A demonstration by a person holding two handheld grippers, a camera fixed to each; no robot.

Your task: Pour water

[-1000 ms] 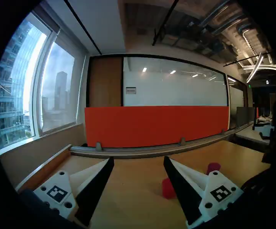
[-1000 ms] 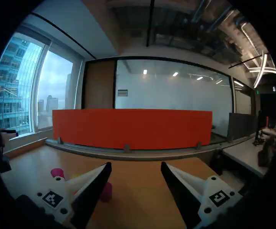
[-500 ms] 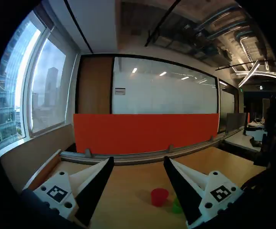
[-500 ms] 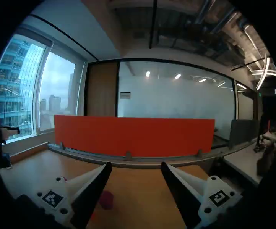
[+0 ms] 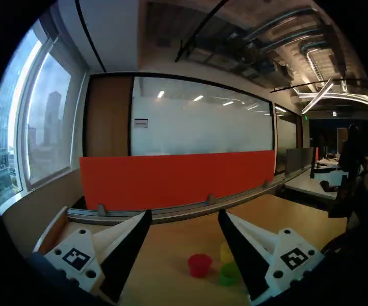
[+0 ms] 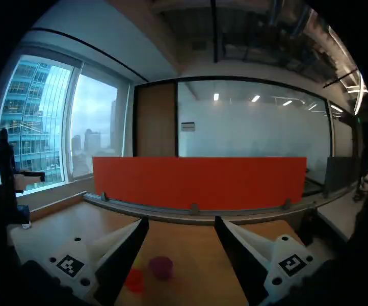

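left tongs [image 5: 183,211]: I'm riding these; jaws spread wide, held over the tabletop.
tabletop [image 5: 168,265]: light wood, runs fwd to a rail.
red cup [image 5: 200,265]: upright, low in view btwn the fingers, nearer the pic-right one.
green cup [image 5: 229,273]: just beside red, edge hidden by that finger.
yellow cup [image 5: 225,252]: behind green, partly hidden; I can't tell if they touch.
orange divider [image 5: 179,178]: upright along the far edge.
window [image 5: 36,132]: pic-left, towers outside.
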